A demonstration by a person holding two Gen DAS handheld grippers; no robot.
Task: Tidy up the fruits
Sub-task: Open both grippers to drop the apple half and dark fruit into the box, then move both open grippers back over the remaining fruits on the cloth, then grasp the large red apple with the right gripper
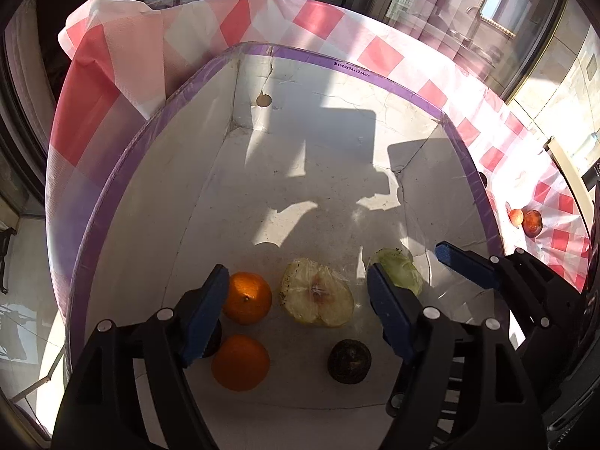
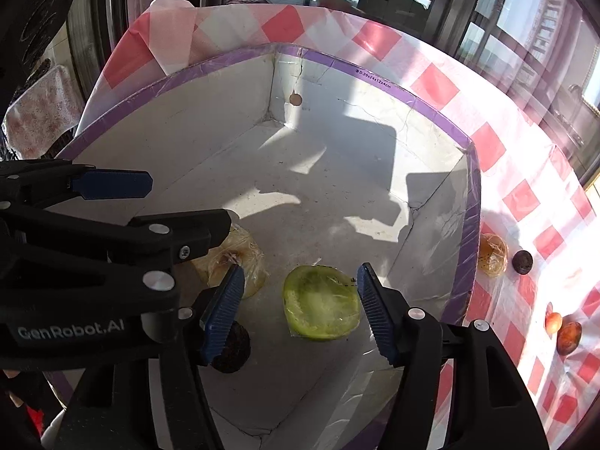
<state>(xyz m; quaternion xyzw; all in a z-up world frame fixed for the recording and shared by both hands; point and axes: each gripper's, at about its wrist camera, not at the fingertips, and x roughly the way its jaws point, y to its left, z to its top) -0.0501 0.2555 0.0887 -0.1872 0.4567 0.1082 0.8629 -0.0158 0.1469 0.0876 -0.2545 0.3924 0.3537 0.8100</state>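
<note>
While both of my jaws are hanging wide apart and holding nothing, I am hovering over the white box (image 1: 337,120) with the purple rim, which is sitting on the checked counter (image 2: 525,195).

Right gripper (image 2: 300,307): jaws are straddling the green wrapped fruit half (image 2: 320,302), one pad at its 9 o'clock, one at its 3 o'clock, neither clearly touching. Left gripper (image 1: 300,311): jaws are framing the pale apple half (image 1: 317,292), also in film.

Risks, as I judge them:
- The cling film is looking slick and loose; the pads could be gripping wrap instead of flesh, so the green half may be slipping or tearing free.
- The cut halves are looking soft; a hard squeeze could be bruising them.
- My two grippers are working close together near the box's 5 o'clock corner; a careless swing could be knocking them into each other.
- The dark round fruit (image 2: 230,352) is sitting just beside my right gripper's left pad and could be getting nudged.

Fruit state: two oranges (image 1: 247,298) are lying near the apple half at its 9 o'clock, glossy and whole. Outside the box, at 3 o'clock on the counter, another wrapped half (image 2: 493,255), a dark fruit (image 2: 522,261) and two reddish fruits (image 2: 568,337) are waiting, so sorting is looking unfinished.
</note>
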